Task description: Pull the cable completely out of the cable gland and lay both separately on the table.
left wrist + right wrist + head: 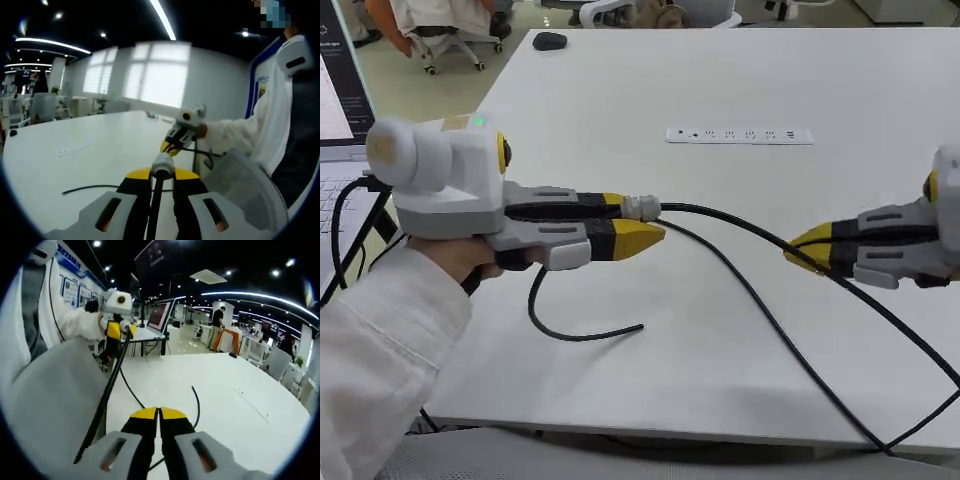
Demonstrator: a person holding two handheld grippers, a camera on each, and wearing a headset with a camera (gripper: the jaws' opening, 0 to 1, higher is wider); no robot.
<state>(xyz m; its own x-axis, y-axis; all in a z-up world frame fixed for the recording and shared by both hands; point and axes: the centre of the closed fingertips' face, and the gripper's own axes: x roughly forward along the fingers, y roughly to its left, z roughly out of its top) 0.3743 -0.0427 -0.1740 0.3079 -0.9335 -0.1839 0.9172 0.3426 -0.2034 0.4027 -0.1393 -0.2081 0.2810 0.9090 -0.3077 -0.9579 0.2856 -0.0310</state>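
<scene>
Head view, left side: clamped at the tips of the left gripper (645, 220), a pale grey plastic cable gland (641, 208), up off the broad white table (620, 90). Threaded through the gland, a thin black cable (695, 208), sloping right to the closed tips of the right gripper (798, 250); cannot tell whether pinched there. Loose cable end curled on the tabletop beneath the left gripper.

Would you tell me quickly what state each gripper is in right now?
Left gripper: shut on the cable gland, cable trailing from it.
Right gripper: shut; the cable seems to run beside its jaws, not between them.
</scene>
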